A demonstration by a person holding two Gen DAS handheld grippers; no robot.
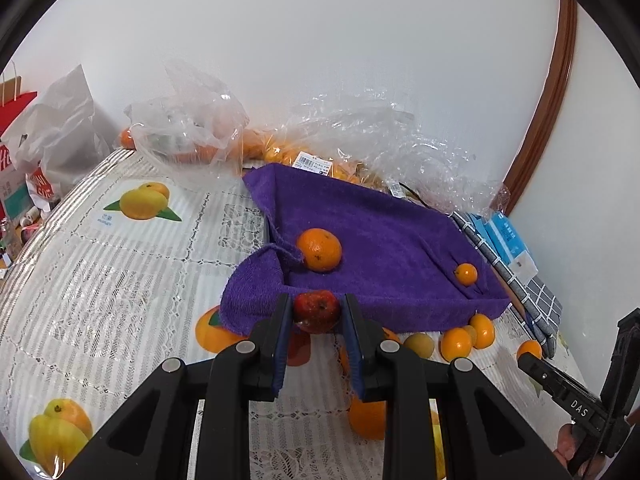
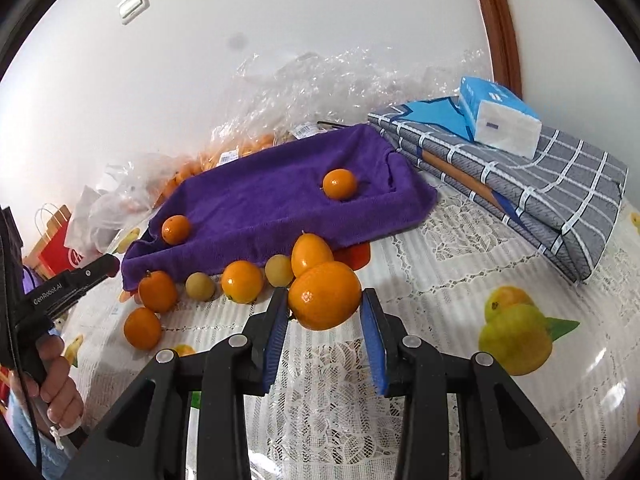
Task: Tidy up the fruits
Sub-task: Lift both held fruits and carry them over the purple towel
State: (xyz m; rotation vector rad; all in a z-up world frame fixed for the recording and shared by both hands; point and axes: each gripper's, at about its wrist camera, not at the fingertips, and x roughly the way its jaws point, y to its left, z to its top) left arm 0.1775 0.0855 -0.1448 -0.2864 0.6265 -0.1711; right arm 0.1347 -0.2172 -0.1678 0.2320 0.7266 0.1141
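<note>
My left gripper (image 1: 317,311) is shut on a small red fruit (image 1: 316,312) and holds it at the near edge of the purple towel-lined tray (image 1: 372,216). On the towel lie a large orange (image 1: 319,249) and a small orange (image 1: 466,273). My right gripper (image 2: 325,304) is shut on a large orange (image 2: 324,295) above the table. In front of the tray (image 2: 272,196) lie several loose oranges (image 2: 241,281) and two pale yellow fruits (image 2: 200,286). The two oranges on the towel also show in the right wrist view (image 2: 339,184), (image 2: 175,229).
Clear plastic bags (image 1: 188,120) with more oranges lie behind the tray by the wall. A folded grey checked cloth (image 2: 540,184) with a blue tissue pack (image 2: 500,118) lies to the right. Paper bags (image 1: 24,152) stand at the far left. The tablecloth (image 1: 120,264) has printed fruit.
</note>
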